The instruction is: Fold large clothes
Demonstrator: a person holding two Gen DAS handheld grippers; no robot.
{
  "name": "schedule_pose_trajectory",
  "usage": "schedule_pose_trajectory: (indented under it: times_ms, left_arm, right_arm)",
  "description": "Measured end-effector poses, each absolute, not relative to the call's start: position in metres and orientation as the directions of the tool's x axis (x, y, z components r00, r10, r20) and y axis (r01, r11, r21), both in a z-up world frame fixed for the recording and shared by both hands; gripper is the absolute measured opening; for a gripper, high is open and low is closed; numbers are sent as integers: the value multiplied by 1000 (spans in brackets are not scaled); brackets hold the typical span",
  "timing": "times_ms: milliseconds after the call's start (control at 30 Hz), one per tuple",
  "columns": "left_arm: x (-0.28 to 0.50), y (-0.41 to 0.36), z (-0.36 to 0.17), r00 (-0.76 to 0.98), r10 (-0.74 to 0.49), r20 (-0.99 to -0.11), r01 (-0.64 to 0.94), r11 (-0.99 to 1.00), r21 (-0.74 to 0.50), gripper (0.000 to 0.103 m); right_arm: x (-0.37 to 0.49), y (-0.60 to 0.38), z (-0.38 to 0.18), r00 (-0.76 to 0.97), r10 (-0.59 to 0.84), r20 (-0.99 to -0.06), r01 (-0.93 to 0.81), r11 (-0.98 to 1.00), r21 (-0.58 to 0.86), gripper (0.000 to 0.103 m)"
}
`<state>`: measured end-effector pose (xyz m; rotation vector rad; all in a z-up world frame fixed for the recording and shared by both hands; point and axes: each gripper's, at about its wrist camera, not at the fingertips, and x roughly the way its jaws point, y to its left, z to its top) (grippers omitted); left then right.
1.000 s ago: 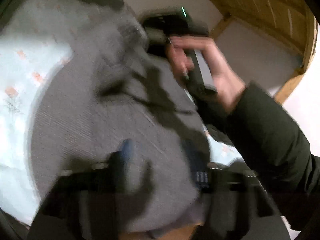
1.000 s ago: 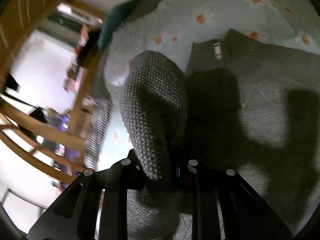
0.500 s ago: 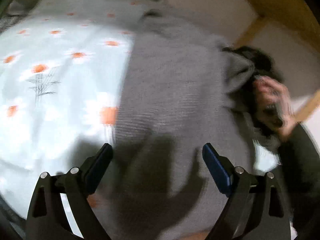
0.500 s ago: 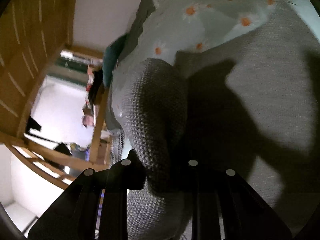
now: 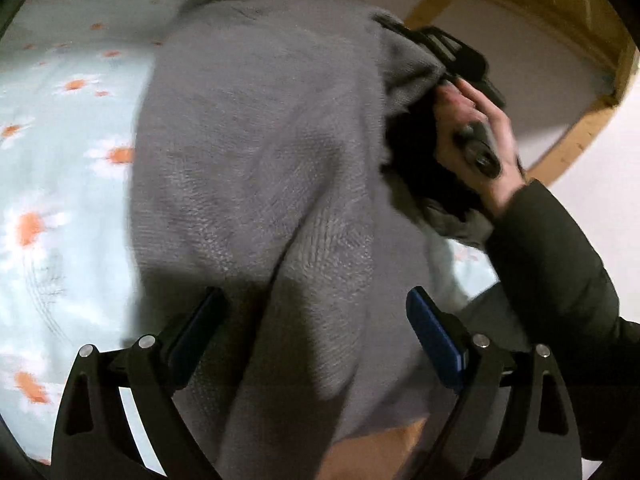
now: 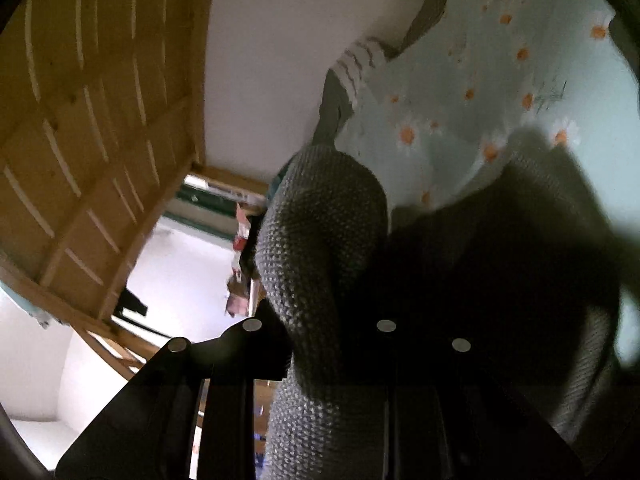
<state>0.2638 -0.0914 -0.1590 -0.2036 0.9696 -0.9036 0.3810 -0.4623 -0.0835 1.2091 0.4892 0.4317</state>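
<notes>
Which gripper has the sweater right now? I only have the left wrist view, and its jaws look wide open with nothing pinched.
Observer: The right gripper has it. Its jaws are shut on a bunched fold of the grey sweater.
Operator: Does that fold lie flat on the bed?
Observer: No, it rises out of the jaws as a rounded hump, with the daisy bedsheet beyond it.
Operator: Anything else past the sheet?
Observer: A striped cloth lies at the sheet's far edge by the wall.
</notes>
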Motion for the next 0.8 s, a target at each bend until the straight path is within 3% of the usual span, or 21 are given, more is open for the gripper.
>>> schedule_pose_trajectory:
  times_ms: [67, 100, 167, 233, 300, 333, 367, 400, 433, 467, 567, 667, 700, 733, 800]
  left_arm:
    - [259, -111, -159, 208, -756, -620, 615, 594, -518, 92]
    - [257, -131, -166, 185, -729, -659, 634, 601, -487, 92]
    - [254, -151, -188, 153, -673, -724, 637, 627, -448, 94]
    - [249, -166, -200, 222, -619, -753, 654, 668, -356, 97]
    - [242, -173, -202, 277, -563, -779, 664, 698, -268, 97]
    - [238, -177, -203, 297, -543, -785, 671, 704, -233, 97]
    - [236, -178, -204, 310, -531, -789, 676, 706, -210, 97]
    - [233, -178, -206, 328, -518, -790, 688, 704, -176, 97]
    - [230, -177, -207, 342, -513, -788, 697, 700, -154, 97]
    - [228, -176, -208, 348, -515, -783, 700, 699, -149, 97]
    - [227, -165, -209, 351, -549, -759, 706, 688, -171, 97]
    - [229, -150, -209, 332, -566, -755, 708, 678, -196, 97]
    - [233, -141, -206, 319, -577, -752, 703, 676, -220, 97]
    - [238, -129, -197, 293, -606, -739, 691, 669, -274, 97]
    - [248, -107, -174, 270, -674, -687, 663, 648, -375, 97]
  right_arm:
    - [379, -475, -86, 826, 528, -197, 8, 338, 941, 21]
    - [381, -478, -89, 820, 517, -245, 44, 371, 928, 21]
    - [389, -471, -92, 782, 470, -409, 141, 505, 852, 21]
    - [406, -455, -100, 690, 366, -625, 264, 676, 688, 22]
    - [419, -440, -106, 604, 245, -758, 329, 791, 517, 24]
    - [424, -434, -109, 579, 182, -794, 345, 828, 442, 30]
    - [425, -431, -111, 566, 152, -810, 346, 848, 401, 36]
    - [426, -429, -112, 554, 143, -820, 338, 862, 379, 52]
    - [427, -426, -111, 543, 186, -819, 307, 864, 400, 74]
    - [422, -427, -110, 545, 221, -809, 273, 865, 420, 80]
    - [391, -426, -84, 595, 288, -750, 139, 882, 449, 90]
    - [344, -421, -56, 621, 381, -685, -11, 878, 479, 92]
    - [321, -417, -48, 631, 412, -657, -76, 876, 476, 92]
    - [306, -413, -44, 641, 433, -634, -115, 871, 478, 100]
    - [255, -411, -47, 673, 478, -564, -171, 843, 511, 100]
